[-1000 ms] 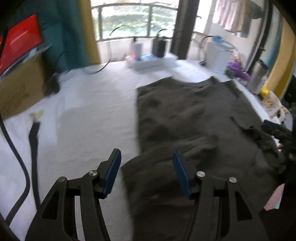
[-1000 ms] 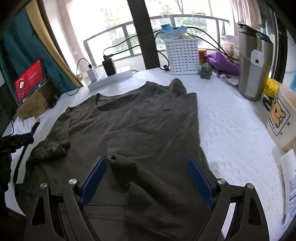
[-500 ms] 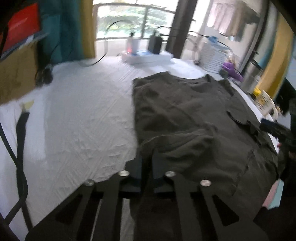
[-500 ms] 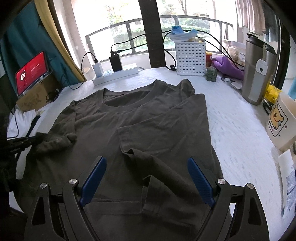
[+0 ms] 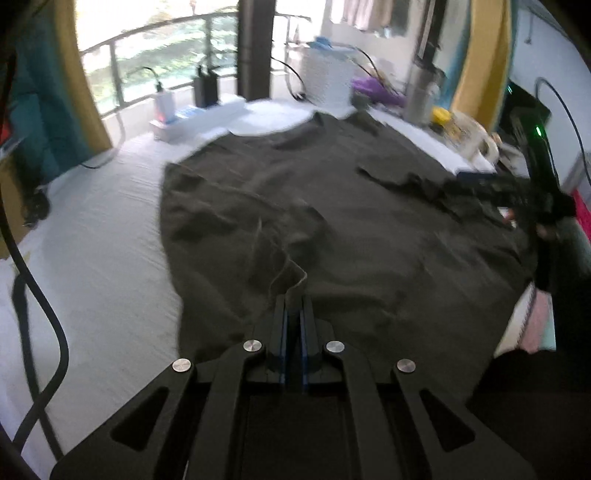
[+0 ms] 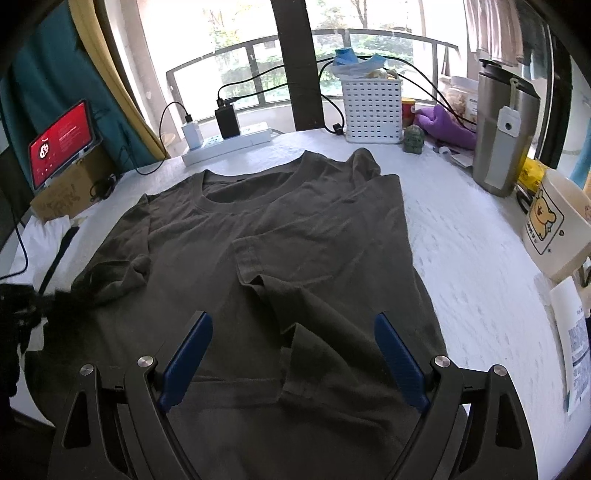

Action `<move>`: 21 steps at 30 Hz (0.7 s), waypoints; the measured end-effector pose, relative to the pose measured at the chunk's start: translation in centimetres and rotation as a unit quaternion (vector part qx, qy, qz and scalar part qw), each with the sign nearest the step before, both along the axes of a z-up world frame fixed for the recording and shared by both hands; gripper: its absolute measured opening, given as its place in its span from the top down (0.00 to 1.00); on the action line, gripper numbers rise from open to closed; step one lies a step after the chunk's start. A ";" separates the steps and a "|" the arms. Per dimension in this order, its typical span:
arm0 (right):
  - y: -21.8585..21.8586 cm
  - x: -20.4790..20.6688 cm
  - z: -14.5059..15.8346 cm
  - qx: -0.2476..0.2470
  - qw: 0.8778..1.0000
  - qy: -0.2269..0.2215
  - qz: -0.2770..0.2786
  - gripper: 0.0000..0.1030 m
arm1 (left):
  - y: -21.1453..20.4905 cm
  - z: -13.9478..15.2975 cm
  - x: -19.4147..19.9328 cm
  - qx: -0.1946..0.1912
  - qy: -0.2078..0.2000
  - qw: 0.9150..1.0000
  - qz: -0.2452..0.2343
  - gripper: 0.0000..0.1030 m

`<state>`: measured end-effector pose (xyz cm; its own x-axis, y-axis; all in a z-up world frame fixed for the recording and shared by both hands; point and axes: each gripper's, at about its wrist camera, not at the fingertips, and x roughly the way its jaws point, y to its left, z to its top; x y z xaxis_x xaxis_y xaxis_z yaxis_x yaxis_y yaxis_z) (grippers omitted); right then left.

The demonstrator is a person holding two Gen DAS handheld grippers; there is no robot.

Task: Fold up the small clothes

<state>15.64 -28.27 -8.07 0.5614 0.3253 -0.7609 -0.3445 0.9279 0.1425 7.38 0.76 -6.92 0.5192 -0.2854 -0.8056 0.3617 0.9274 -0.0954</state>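
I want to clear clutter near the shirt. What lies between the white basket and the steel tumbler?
In the right wrist view, between the white basket and the steel tumbler lie a purple plush toy and a small green figurine.

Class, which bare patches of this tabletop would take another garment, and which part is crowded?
Free: white cloth between T-shirt and mug; also the strip beside its other edge. Crowded: the window edge, with power strip, basket, tumbler.

I am in a lived-in home by a balcony window (image 6: 258,66): laundry (image 5: 369,14) hangs drying, and a cartoon mug (image 6: 554,229), steel tumbler (image 6: 502,129) and charging power strip (image 6: 229,144) crowd my cloth-covered surface (image 6: 472,236).
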 end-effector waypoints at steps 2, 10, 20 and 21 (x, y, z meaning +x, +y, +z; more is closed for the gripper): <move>-0.4 -0.1 -0.1 0.002 1.000 0.000 -0.004 0.12 | -0.3 -0.8 -0.3 0.000 0.026 0.999 -0.018 0.96; -1.5 0.1 -0.6 0.010 1.000 0.002 -0.013 0.12 | 0.0 1.9 -1.1 -0.033 0.022 0.999 -0.028 0.46; -2.7 -0.1 -0.5 0.010 1.000 -0.009 -0.020 0.12 | 0.5 1.7 6.8 0.045 -0.024 0.995 0.087 0.46; -3.0 -0.1 -0.5 0.009 1.000 -0.009 -0.023 0.12 | 0.0 0.8 7.4 0.072 -0.025 0.993 0.090 0.46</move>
